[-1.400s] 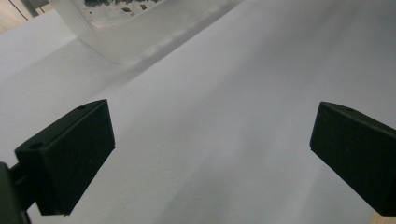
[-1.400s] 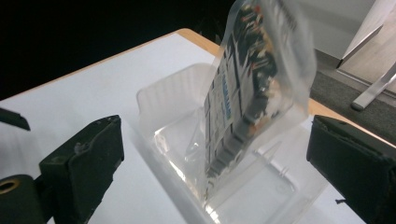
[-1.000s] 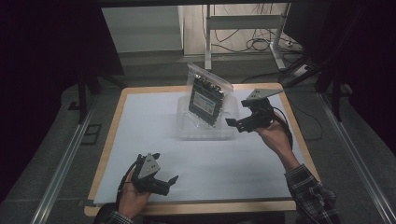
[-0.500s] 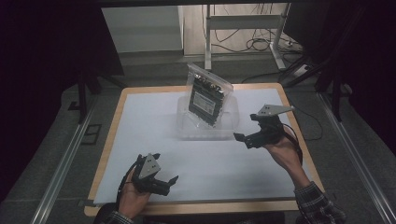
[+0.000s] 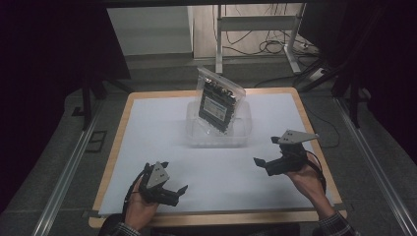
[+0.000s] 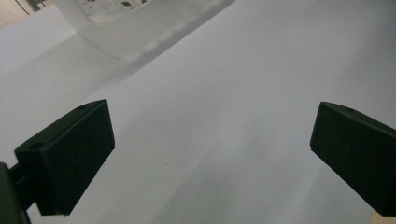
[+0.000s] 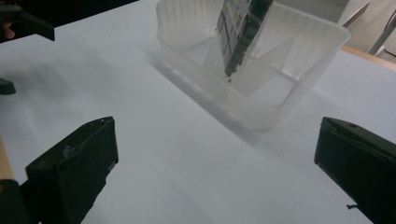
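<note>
The bagged circuit board [image 5: 218,102] stands on edge in the clear plastic tub [image 5: 196,138] at the far middle of the white table sheet [image 5: 147,142], leaning back toward the far side with its top well above the tub's rim. In the right gripper view we see the board [image 7: 240,30] tilted inside the tub [image 7: 299,93], its lower edge down on the tub floor and its long axis running steeply upward.

Our right gripper [image 5: 264,164] hovers near the right edge of the sheet, jaws spread wide and holding nothing, pointing left across the table. The tub lies forward and to the left of it, apart but not far. Our left gripper [image 5: 176,192] sits near the front edge of the sheet, jaws likewise spread and empty, with the tub farther off ahead and to its right; in the left gripper view a corner of the tub [image 6: 121,28] shows at the top.

We judge the right hand [image 5: 307,179] the nearer one, so any reach for the board would most easily come from that side, closing across the board's thin faces from above the rim.
</note>
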A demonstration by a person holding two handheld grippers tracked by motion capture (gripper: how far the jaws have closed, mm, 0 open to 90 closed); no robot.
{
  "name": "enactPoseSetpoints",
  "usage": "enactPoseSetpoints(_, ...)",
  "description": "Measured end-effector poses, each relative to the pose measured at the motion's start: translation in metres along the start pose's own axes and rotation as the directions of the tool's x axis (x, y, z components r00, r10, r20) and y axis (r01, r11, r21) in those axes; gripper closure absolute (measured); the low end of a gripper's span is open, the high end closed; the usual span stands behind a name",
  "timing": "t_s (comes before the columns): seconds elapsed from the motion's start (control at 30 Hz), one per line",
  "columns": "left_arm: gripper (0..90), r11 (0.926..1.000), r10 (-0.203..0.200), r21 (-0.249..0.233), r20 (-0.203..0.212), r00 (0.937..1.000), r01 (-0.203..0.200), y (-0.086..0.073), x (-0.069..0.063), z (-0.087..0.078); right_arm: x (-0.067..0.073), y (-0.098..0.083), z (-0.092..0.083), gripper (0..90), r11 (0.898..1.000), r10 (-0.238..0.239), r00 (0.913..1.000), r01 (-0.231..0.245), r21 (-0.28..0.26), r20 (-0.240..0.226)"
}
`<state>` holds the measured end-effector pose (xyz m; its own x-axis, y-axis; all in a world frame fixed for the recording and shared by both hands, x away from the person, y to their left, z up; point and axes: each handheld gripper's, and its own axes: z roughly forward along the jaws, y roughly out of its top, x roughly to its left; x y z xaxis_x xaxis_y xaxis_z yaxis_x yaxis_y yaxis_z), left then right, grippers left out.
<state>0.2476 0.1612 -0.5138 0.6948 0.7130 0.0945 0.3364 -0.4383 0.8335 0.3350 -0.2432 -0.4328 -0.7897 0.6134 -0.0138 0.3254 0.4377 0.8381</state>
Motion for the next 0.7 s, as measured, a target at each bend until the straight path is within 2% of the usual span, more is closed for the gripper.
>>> enactPoseSetpoints(0.17, 0.0, 1.0, 0.005, 0.005, 0.0, 1.0, -0.005, 0.0, 0.0, 0.0, 0.004, -0.016, 0.0, 0.0, 1.0, 0.004, 1.0, -0.004, 0.014, -0.009)
enactPoseSetpoints(0.37, 0.0, 0.9999, 0.009, 0.009, -0.002, 1.0, -0.009, 0.0, 0.0, 0.0, 0.008, -0.048, 0.0, 0.0, 1.0, -0.002, 1.0, 0.002, 0.031, 0.001)
enactPoseSetpoints(0.4, 0.0, 0.9999, 0.009, 0.01, -0.002, 1.0, -0.009, 0.0, 0.0, 0.0, 0.008, -0.048, 0.0, 0.0, 1.0, -0.002, 1.0, 0.002, 0.031, 0.001)
enactPoseSetpoints(0.47, 0.0, 0.9999, 0.009, 0.013, -0.002, 1.0, -0.009, 0.0, 0.0, 0.0, 0.008, -0.056, 0.0, 0.0, 0.999, 0.01, 0.9999, -0.01, 0.031, 0.006)
enactPoseSetpoints(0.5, 0.0, 0.9998, 0.011, 0.015, -0.003, 0.9999, -0.011, 0.0, 0.0, 0.001, 0.008, -0.063, 0.002, 0.0, 0.998, 0.031, 0.9995, -0.031, 0.051, 0.001)
enactPoseSetpoints(0.63, 0.0, 0.9998, 0.01, 0.02, -0.004, 0.9999, -0.01, -0.001, 0.0, 0.001, 0.005, -0.07, 0.006, 0.0, 0.995, 0.043, 0.9991, -0.043, 0.087, -0.001)
enactPoseSetpoints(0.7, 0.0, 0.9996, 0.012, 0.025, -0.004, 0.9999, -0.012, -0.001, 0.0, 0.002, 0.003, -0.071, 0.006, 0.0, 0.995, 0.047, 0.9989, -0.047, 0.084, 0.003)
